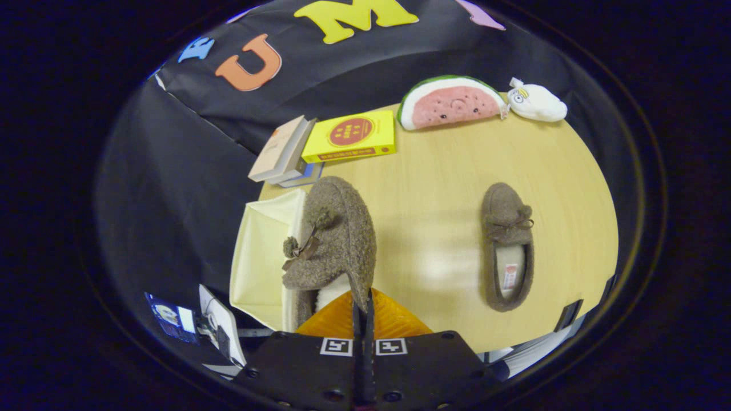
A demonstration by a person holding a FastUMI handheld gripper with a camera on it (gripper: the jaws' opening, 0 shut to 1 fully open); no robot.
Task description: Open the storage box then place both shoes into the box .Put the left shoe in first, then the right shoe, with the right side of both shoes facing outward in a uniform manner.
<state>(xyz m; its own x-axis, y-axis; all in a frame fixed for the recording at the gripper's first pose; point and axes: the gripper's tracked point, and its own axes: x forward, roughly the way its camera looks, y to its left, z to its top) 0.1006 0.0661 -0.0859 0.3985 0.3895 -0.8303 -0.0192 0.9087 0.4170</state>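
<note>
The gripper (363,311) is holding a fuzzy brown slipper (334,240) by the rim of its heel opening, its two fingers drawn narrow with the rim pinched between them; the slipper is hanging tilted on its side just ahead of the fingers, its toe pointing away toward the books, its bow with pompoms (298,248) facing the cream storage box (260,257); the pale fleece lining is showing at the heel, right above the fingers; the slipper is overlapping the near edge of the box, though whether it is touching the box or hanging above it I cannot tell; the box itself is sitting at the edge of the light wooden worktop (434,188), its cream inner wall showing beside the held slipper; the second slipper (507,245) is lying flat on the worktop well apart from the first, on the far side from the box, sole down, opening up, toe pointing away, a small label showing on its insole; beyond the fingers, at the far part of the worktop, a yellow book (351,137) is lying flat, touching a leaning stack of books (284,151) just beside it; further along the far edge a watermelon-slice plush (451,103) is resting against the booth wall, with a small white plush (537,103) touching its end.
</note>
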